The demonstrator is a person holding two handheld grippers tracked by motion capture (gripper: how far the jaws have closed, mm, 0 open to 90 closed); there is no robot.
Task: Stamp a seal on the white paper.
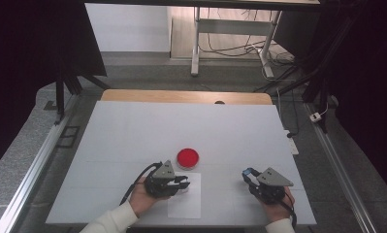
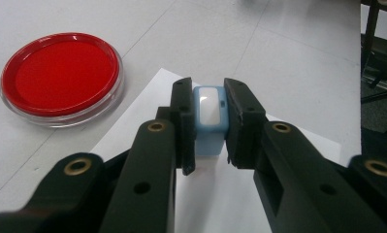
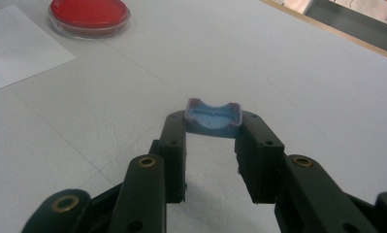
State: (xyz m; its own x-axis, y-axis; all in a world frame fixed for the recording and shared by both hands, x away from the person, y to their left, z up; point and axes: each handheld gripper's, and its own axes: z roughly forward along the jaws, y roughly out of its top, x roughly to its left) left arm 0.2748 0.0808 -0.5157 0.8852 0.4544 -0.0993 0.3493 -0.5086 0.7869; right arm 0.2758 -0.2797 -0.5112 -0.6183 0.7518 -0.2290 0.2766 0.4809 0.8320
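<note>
White sheeting covers the worktop (image 1: 133, 141), with a bare wooden edge at its far side and a dark floor with cables and desk legs beyond. Near the person's side lies a sheet of white paper (image 1: 186, 204), and just past its far edge stands a shallow clear dish with a red lid (image 1: 187, 158). The left tongs (image 1: 181, 184) hover over the paper and are clamped on a small pale-blue block with a white glossy face (image 2: 210, 119), held upright between the pads just above the sheet. The right tongs (image 1: 248, 174), well apart to the right over bare sheeting, pinch a blue cap-like piece with a scooped top (image 3: 214, 118) at the very tips of the pads. That shallow hold looks like the weakest point: the piece bridges only the tip ends, so a small twist of the wrist or a knock against the other part could probably lever it out and drop it on the worktop. If the two blue parts are meant to go together, bringing them in at a slant could jam them or push the block sideways in the left pads, whose grip covers only its flanks. The dish sits close to the left hand's path, so a careless sweep forward could nudge it or shift the loose paper underneath.
</note>
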